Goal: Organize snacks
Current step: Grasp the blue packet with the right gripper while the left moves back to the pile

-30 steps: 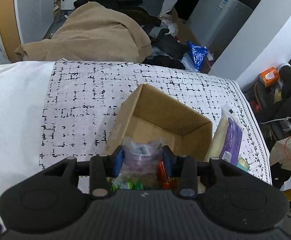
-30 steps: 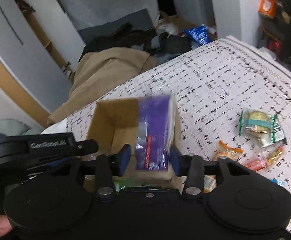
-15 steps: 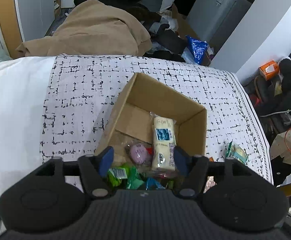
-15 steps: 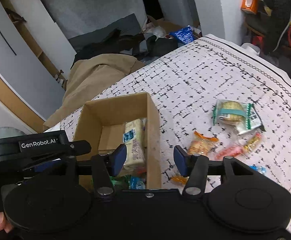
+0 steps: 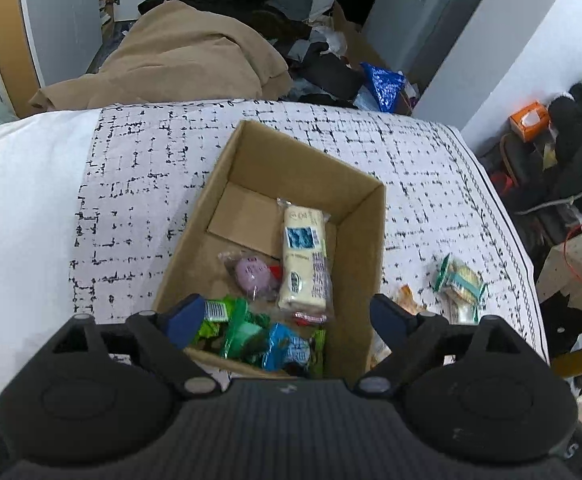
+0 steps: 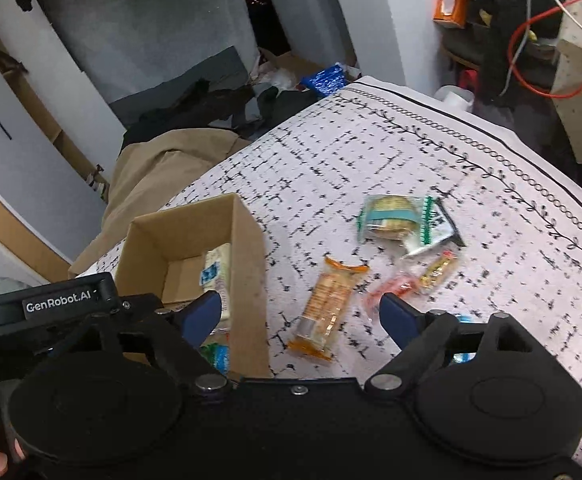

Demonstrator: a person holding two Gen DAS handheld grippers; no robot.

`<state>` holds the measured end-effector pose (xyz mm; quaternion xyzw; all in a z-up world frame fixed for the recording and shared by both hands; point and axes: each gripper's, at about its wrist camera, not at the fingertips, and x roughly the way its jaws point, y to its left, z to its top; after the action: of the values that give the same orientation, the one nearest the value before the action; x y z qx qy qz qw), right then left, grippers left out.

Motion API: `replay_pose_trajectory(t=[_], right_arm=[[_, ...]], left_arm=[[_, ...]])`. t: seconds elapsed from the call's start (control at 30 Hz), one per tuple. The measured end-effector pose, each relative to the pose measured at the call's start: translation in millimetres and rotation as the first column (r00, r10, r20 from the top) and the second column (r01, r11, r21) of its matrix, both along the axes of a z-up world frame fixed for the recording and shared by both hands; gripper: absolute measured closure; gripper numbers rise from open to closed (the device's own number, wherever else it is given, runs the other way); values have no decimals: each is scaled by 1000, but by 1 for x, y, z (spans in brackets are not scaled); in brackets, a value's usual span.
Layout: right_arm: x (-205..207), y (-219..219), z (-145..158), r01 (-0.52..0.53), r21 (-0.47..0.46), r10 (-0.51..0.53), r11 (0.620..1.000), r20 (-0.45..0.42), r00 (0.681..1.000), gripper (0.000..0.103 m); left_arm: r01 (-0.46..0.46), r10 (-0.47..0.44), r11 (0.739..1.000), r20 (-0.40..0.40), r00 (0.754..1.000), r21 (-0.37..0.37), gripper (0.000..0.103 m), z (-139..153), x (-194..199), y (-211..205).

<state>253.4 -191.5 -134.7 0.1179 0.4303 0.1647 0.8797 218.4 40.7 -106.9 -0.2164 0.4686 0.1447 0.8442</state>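
The cardboard box (image 5: 365, 216) sits open-topped on a white bedcover (image 5: 139, 184) printed with broken black grid lines, and the left gripper (image 5: 287, 316) hangs over its near end with its blue pads spread wide, having just been opening, and nothing pinched between them. Inside the box, a long cream biscuit pack (image 5: 305, 256) with a blue label lies along the wall at 3 o'clock of the box floor; a round purple sweet in clear wrap (image 5: 253, 274) lies just beside it at its 9 o'clock. At the box's 6 o'clock end, green wrappers (image 5: 239, 326) and a blue wrapper (image 5: 287, 346) are heaped together, partly under the gripper body. In the right wrist view the right gripper (image 6: 301, 318) is also spread wide, its jaws having just been opening, and empty; its left pad stands over the box (image 6: 247, 248) edge and its right pad over the cover. Between the pads, on the cover, lies an orange-ended cracker pack (image 6: 327, 304), just outside the box wall. At its 1 o'clock lies a green-and-white cookie packet (image 6: 399, 220), and between them small red and gold wrapped candies (image 6: 423, 278). A tan blanket (image 5: 179, 52) is heaped beyond the bed at 12 o'clock in the left wrist view.
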Motion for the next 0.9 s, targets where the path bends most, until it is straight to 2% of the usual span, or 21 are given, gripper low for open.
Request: replay_pose_trajectory(t=[0.57, 0.9], right_arm=[[-23, -48, -16, 51, 28, -50, 998, -24, 998, 14], [-32, -75, -29, 86, 43, -84, 995, -55, 995, 16]], left_arm=[[43, -43, 999, -5, 999, -9, 12, 0, -17, -29], [112, -111, 993, 8, 994, -25, 12, 0, -20, -55]])
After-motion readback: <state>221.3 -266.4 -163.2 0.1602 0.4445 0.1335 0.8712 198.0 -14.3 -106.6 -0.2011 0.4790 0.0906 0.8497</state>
